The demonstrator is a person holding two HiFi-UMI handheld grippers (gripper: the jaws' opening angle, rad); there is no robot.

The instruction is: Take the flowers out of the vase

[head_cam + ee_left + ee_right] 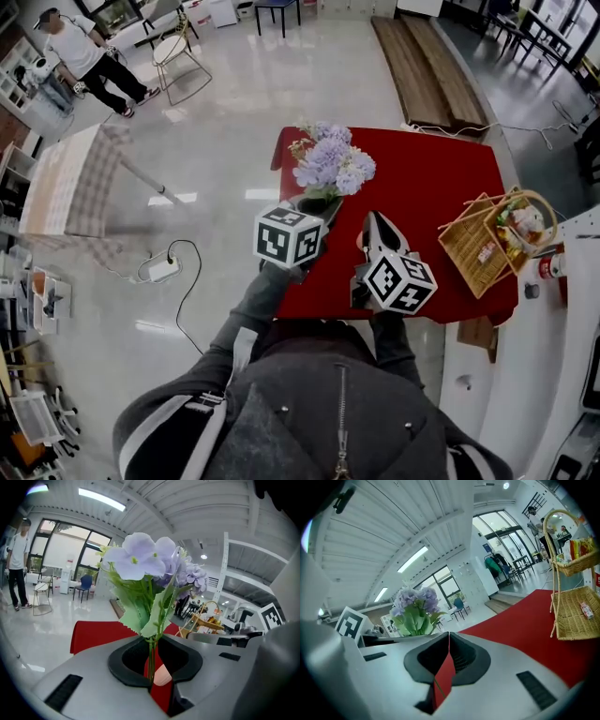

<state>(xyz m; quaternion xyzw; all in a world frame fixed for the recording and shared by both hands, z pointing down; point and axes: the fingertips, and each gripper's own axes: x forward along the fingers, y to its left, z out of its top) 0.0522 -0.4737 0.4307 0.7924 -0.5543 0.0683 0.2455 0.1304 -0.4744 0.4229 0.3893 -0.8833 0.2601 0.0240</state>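
1. Head view is showing the red counter point(441, 178) carrying everything. Most of it is lying bare, which I judge is leaving room for setting the flowers down.
2. A wicker basket point(473, 246) is sitting near the counter's right edge, well apart from the flowers. Small packets point(520, 220) are lying inside under its handle, too small to name, and it is playing no part in the task.
3. The flowers point(333, 164), purple heads over green leaves, are standing upright above the counter's far left part. They are being carried by their stems rather than the blooms, likely so the heads are not getting crushed. No vase is showing in any view, so they are probably out of it already.
4. The left hand-held gripper point(152, 667) is pinching the stems, its jaws pressing on them low down, below the leaves.
5. The right hand-held gripper point(446, 660) is hanging just beside the left one. Its jaws are pressed together on nothing, with only a sliver of red counter showing between them.
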